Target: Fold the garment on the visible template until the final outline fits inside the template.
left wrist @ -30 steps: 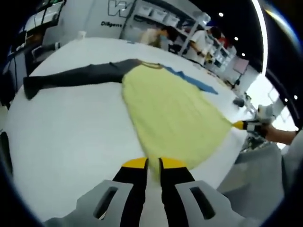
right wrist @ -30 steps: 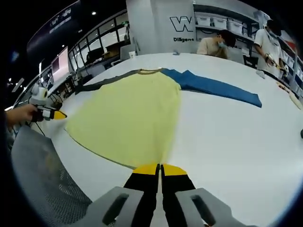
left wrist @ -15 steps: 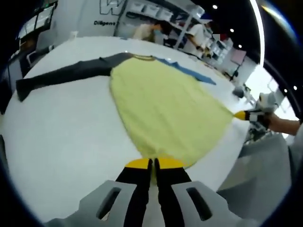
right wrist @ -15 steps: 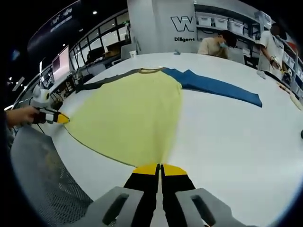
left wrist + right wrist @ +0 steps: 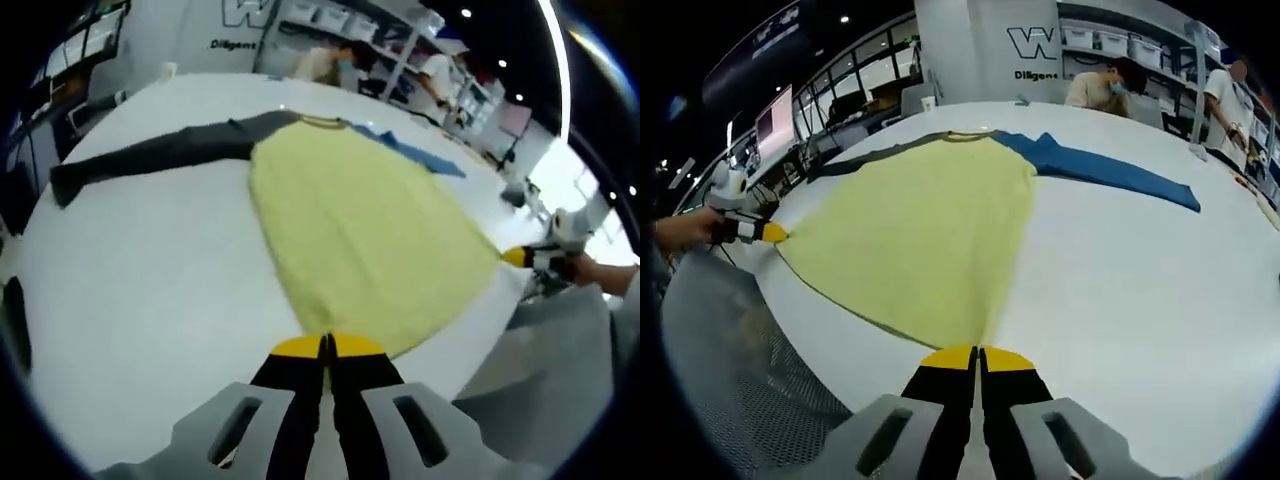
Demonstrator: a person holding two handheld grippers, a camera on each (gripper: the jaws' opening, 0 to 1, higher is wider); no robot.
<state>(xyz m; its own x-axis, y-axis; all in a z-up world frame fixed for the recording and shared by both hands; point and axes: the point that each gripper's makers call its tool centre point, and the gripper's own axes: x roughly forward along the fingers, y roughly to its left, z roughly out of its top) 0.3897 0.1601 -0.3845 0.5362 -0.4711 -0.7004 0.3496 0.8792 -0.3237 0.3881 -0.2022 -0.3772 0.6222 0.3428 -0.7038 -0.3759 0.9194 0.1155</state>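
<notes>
— Item?
— Garment: yellow body, one grey sleeve, one blue sleeve, flat on my white table.
— Grippers?
— My left gripper and right gripper each clamp a hem corner.
— Room?
— Shelving, seated person.

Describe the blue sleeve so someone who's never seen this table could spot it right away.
On the big white table lies a shirt with a yellow body spread flat. From its collar end a long blue sleeve stretches out across the bare tabletop. The opposite sleeve is dark grey, so blue marks this one.
</notes>
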